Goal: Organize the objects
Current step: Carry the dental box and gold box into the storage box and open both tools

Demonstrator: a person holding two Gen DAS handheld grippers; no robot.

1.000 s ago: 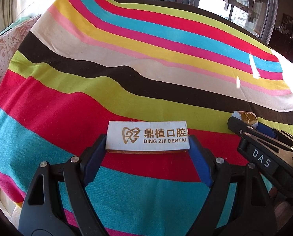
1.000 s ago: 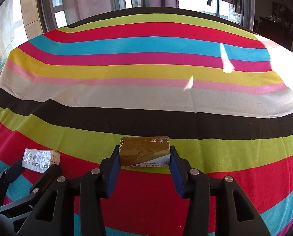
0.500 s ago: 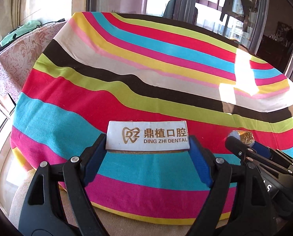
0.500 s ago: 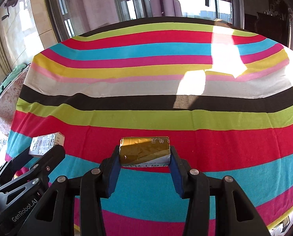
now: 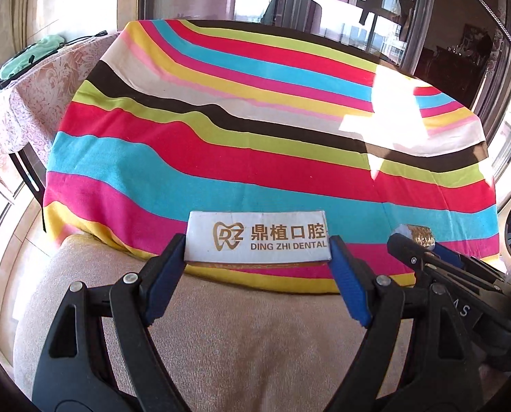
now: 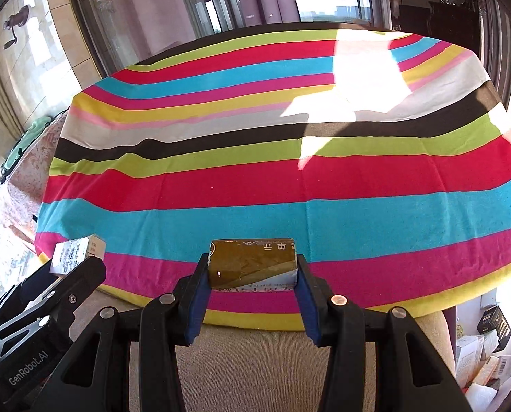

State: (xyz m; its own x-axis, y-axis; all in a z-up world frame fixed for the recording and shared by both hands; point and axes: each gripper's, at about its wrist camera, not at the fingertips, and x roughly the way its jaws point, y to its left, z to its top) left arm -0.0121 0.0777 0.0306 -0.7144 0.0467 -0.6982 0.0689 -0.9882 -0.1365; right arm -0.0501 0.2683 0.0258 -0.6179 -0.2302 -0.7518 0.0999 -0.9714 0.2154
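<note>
Both claws are gripping cargo for sorting: left gripper [image 5: 257,261] is clamping the white dental box [image 5: 257,237], right gripper [image 6: 252,274] (at three o'clock) the gold packet [image 6: 252,262].

white box [image 5: 257,237]: lettered "DING ZHI DENTAL", level, held clear above the cloth's 6 o'clock edge
gold pack [image 6: 252,263]: shiny, level, likewise held

White box [image 5: 257,237] between the left gripper's [image 5: 257,264] pads reads "DING ZHI DENTAL", gold, with a DZ tooth logo and Chinese characters. "GenRobot.AI" runs along that gripper's body, seen left of the right one. Gold pack [image 6: 252,262] in the right gripper [image 6: 252,295]: upside-down print, unreadable.
</note>
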